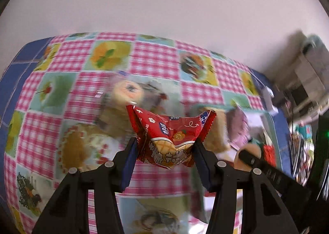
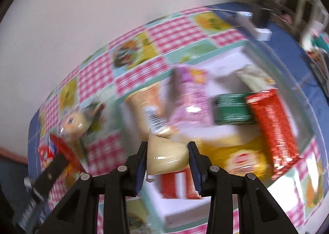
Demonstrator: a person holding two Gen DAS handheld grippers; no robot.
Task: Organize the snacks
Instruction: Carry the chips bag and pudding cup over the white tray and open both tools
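Table's covered in a pink gingham tablecloth (image 1: 156, 59) with food-picture squares, blue edging around it, plain white wall (image 1: 164, 3) behind. My left gripper (image 1: 164, 151) has its jaws pinched on a red snack packet (image 1: 170, 137), held up off the cloth. Right gripper (image 2: 167, 151) is clamped on a pale jelly cup (image 2: 166, 157). Only the right view shows the clear bin (image 2: 292, 81) with the red wafer pack (image 2: 273, 129) and green box (image 2: 232, 108), all pretty blurry.

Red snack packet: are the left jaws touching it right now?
Touching. The left wrist view shows the red snack packet pinched between both jaws of the left gripper, crumpled where they press.
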